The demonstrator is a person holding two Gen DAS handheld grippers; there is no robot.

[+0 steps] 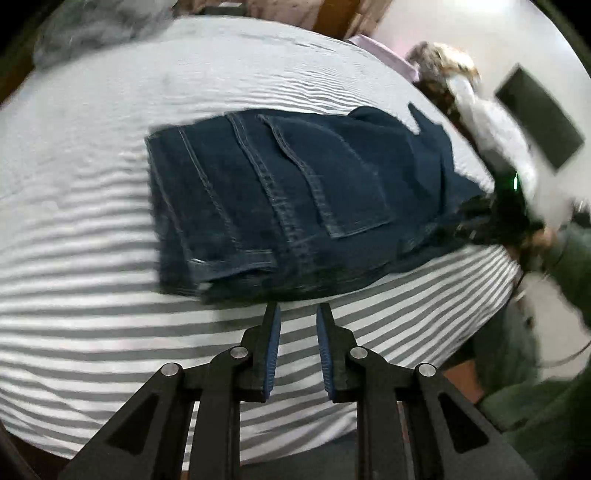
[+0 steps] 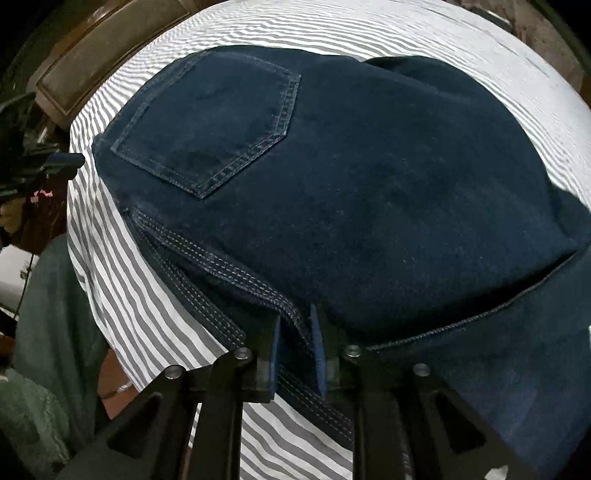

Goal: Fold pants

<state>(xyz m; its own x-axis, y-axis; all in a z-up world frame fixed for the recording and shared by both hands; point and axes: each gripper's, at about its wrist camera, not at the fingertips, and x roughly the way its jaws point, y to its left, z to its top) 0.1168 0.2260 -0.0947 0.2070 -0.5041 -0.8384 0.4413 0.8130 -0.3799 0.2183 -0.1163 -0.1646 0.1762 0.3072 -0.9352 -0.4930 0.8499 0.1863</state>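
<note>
Dark blue jeans (image 1: 295,192) lie folded into a thick packet on a grey-and-white striped sheet (image 1: 92,258), back pocket facing up. My left gripper (image 1: 298,314) hovers over bare sheet just short of the packet's near edge, open, with nothing between its blue pads. In the right wrist view the jeans (image 2: 369,184) fill the frame. My right gripper (image 2: 295,325) stands at their stitched waistband edge. A fold of that edge lies between its fingers, which stand slightly apart and do not visibly clamp it. From the left wrist view the right gripper (image 1: 491,218) shows blurred at the packet's right end.
A wooden headboard (image 2: 110,55) borders the bed at the far left. A grey cloth (image 1: 85,29) lies at the far corner, and patterned and white clothes (image 1: 461,85) are heaped at the right. A person's green sleeve (image 1: 569,258) is at the bed's edge.
</note>
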